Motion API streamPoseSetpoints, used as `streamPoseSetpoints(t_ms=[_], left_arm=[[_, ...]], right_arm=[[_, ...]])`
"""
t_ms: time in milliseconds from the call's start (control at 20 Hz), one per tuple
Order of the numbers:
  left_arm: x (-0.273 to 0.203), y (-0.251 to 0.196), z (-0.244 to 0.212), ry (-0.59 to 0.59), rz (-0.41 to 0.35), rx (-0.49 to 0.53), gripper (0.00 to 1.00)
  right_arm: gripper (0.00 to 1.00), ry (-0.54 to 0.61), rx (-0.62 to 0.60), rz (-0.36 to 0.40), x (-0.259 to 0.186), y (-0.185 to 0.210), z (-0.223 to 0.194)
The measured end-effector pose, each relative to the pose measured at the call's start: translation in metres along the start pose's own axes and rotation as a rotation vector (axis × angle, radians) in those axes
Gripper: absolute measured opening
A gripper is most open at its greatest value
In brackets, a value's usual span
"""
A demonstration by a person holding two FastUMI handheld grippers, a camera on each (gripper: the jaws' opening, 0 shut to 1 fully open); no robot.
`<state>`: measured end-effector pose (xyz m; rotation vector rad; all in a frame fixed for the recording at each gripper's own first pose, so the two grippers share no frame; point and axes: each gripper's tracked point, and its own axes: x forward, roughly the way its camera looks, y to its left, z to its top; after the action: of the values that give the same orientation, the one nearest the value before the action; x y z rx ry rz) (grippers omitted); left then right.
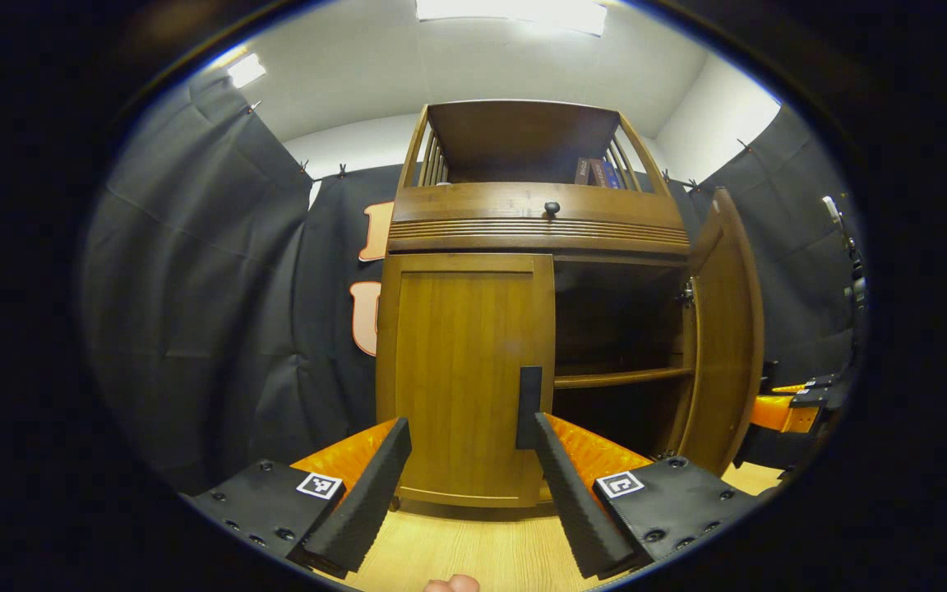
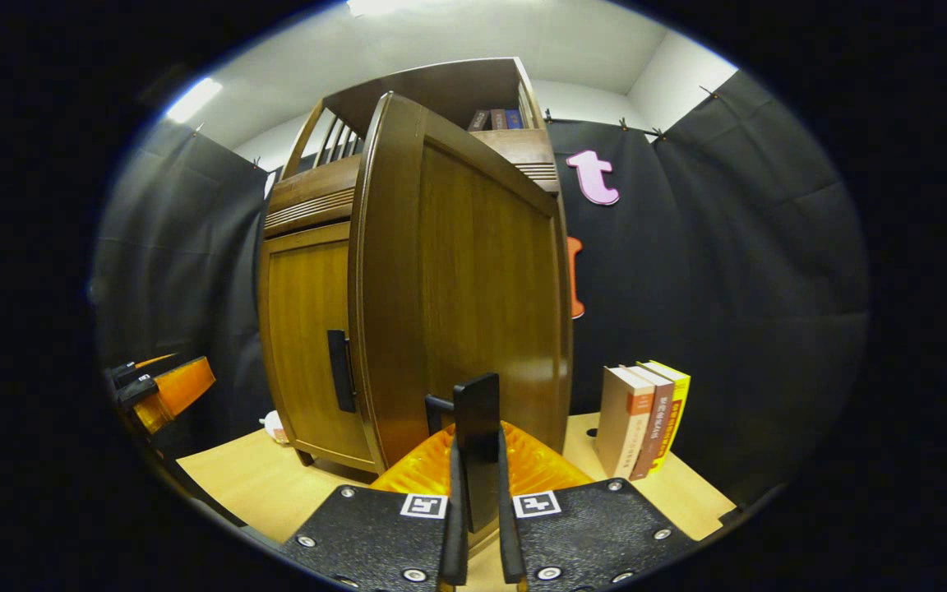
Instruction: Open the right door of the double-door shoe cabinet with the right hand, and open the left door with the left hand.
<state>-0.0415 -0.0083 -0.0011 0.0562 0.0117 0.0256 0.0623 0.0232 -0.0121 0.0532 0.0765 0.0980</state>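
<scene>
The wooden shoe cabinet (image 1: 539,222) stands straight ahead in the left gripper view. Its left door (image 1: 461,370) is closed, and its right door (image 1: 728,329) is swung wide open, showing a dark inside with a shelf (image 1: 621,378). My left gripper (image 1: 467,427) is open in front of the left door, whose dark upright handle (image 1: 528,395) stands at the tip of the right-hand finger. In the right gripper view, my right gripper (image 2: 478,460) is shut on the open right door's handle (image 2: 478,403). The right door (image 2: 465,288) looms close, and the closed left door (image 2: 309,345) is behind it.
The cabinet rests on a light wooden table (image 1: 473,543). Three books (image 2: 642,419) stand upright on the table to the right of the open door. More books (image 1: 597,173) sit on the cabinet's top shelf, above a drawer knob (image 1: 552,208). Black cloth walls surround the booth.
</scene>
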Motion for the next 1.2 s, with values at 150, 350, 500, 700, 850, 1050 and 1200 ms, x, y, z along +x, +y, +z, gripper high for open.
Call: streamPoseSetpoints(t_ms=[150, 350, 500, 700, 850, 1050, 1200], left_arm=[[0.005, -0.009, -0.004, 0.003, -0.014, -0.010, 0.96], [0.010, -0.019, -0.005, -0.003, -0.028, -0.013, 0.93], [0.013, -0.023, -0.005, -0.003, -0.028, -0.019, 0.93], [0.011, -0.024, -0.006, -0.008, -0.021, -0.015, 0.96], [0.014, -0.023, 0.004, -0.027, 0.008, -0.056, 1.00], [0.024, -0.029, 0.010, -0.034, -0.008, -0.067, 0.93], [0.031, -0.031, 0.012, -0.042, -0.010, -0.038, 0.93]], right_arm=[[0.05, -0.003, 0.027, -0.035, -0.007, -0.024, 0.002], [0.02, -0.006, -0.006, -0.095, -0.013, -0.064, 0.001], [0.02, -0.010, -0.056, -0.095, -0.019, -0.091, 0.000], [0.02, -0.012, -0.076, -0.007, -0.020, -0.108, 0.001], [0.07, -0.012, -0.019, 0.050, -0.018, -0.128, 0.001], [0.02, -0.017, 0.034, 0.114, -0.016, -0.144, 0.002], [0.02, -0.007, 0.000, 0.117, -0.019, -0.142, 0.001]])
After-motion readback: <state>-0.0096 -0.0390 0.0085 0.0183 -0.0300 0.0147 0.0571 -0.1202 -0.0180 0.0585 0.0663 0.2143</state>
